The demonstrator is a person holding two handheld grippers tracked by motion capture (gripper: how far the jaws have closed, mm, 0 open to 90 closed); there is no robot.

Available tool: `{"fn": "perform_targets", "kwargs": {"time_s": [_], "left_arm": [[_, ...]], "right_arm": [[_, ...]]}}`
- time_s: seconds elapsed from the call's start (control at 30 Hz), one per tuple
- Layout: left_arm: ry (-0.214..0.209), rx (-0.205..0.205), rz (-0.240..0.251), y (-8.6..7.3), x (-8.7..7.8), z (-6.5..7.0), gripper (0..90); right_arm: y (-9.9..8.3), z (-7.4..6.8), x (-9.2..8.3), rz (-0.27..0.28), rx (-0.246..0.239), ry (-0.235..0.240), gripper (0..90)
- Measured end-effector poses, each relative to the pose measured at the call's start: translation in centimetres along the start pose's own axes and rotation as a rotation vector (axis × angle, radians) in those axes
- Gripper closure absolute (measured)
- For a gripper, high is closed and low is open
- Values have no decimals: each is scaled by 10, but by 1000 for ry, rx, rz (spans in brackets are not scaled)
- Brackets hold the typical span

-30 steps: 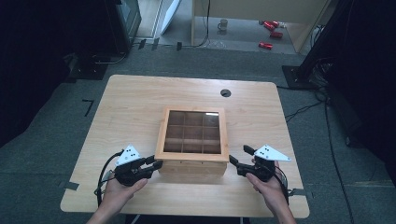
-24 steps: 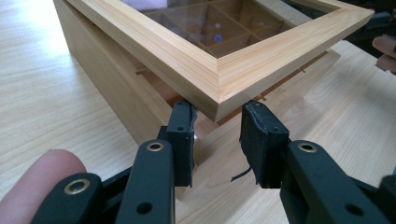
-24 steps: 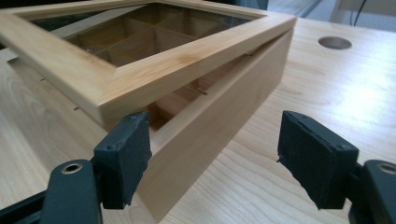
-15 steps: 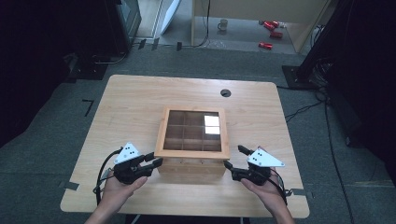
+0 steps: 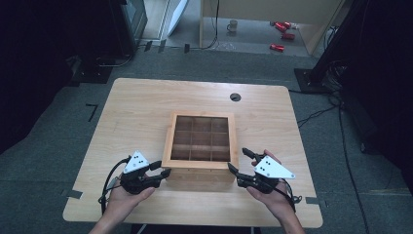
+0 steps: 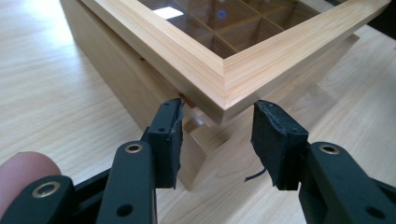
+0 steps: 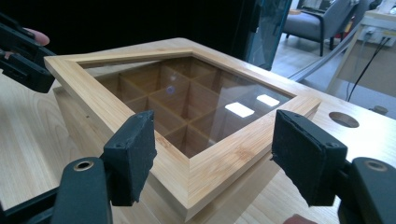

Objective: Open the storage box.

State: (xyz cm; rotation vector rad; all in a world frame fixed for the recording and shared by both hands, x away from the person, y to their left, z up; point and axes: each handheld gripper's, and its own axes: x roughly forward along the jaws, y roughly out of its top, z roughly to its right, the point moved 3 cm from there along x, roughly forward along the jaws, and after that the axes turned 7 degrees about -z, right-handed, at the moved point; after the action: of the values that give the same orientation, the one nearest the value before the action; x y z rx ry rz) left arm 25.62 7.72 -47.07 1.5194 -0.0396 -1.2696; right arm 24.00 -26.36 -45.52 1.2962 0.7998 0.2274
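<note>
dim room, pale wood table (image 5: 146, 107), wooden box with glass lid (image 5: 200, 146) at centre: left gripper (image 5: 163, 174) at 7 o'clock, jaws just opening, straddling lid corner unpressed; right gripper (image 5: 239, 161) at 5 o'clock, jaws just narrowing, parted; likely lid-lifting, next a firm pinch.

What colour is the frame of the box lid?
Light natural wood around a clear pane, on the lid of the wooden box; it shows best in the right gripper view.
</note>
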Motion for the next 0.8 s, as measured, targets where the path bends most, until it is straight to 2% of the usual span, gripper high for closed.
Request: {"fn": "perform_targets", "kwargs": {"time_s": [0.07, 0.13, 0.17, 0.2, 0.23, 0.3, 0.33, 0.37, 0.57, 0.8], "left_arm": [[-7, 10, 6, 2, 1, 2, 558], [0, 9, 4, 2, 3, 3, 560], [-19, -8, 19, 4, 2, 2, 560], [-19, -8, 19, 4, 2, 2, 560], [-20, -12, 32, 5, 0, 2, 560], [-14, -11, 36, 6, 0, 3, 560], [-14, -11, 36, 6, 0, 3, 560], [-15, -10, 35, 6, 0, 3, 560], [-16, -12, 40, 7, -1, 2, 558], [-21, -22, 55, 8, -4, 1, 553]], "right_arm": [[-5, 1, 2, -19, 4, 16, 306], [-11, 2, 1, -26, 18, 58, 284], [-14, 2, 1, -49, -1, 58, 278], [-14, 2, 1, -49, -1, 58, 278], [-21, 3, 1, -90, -29, 56, 260], [-26, 2, 3, -110, -38, 50, 254], [-26, 2, 3, -110, -38, 50, 254], [-25, 1, 7, -108, -56, 25, 254], [-16, -7, 14, -79, -98, 10, 247], [-14, -8, 16, -60, -128, -20, 254]]}}
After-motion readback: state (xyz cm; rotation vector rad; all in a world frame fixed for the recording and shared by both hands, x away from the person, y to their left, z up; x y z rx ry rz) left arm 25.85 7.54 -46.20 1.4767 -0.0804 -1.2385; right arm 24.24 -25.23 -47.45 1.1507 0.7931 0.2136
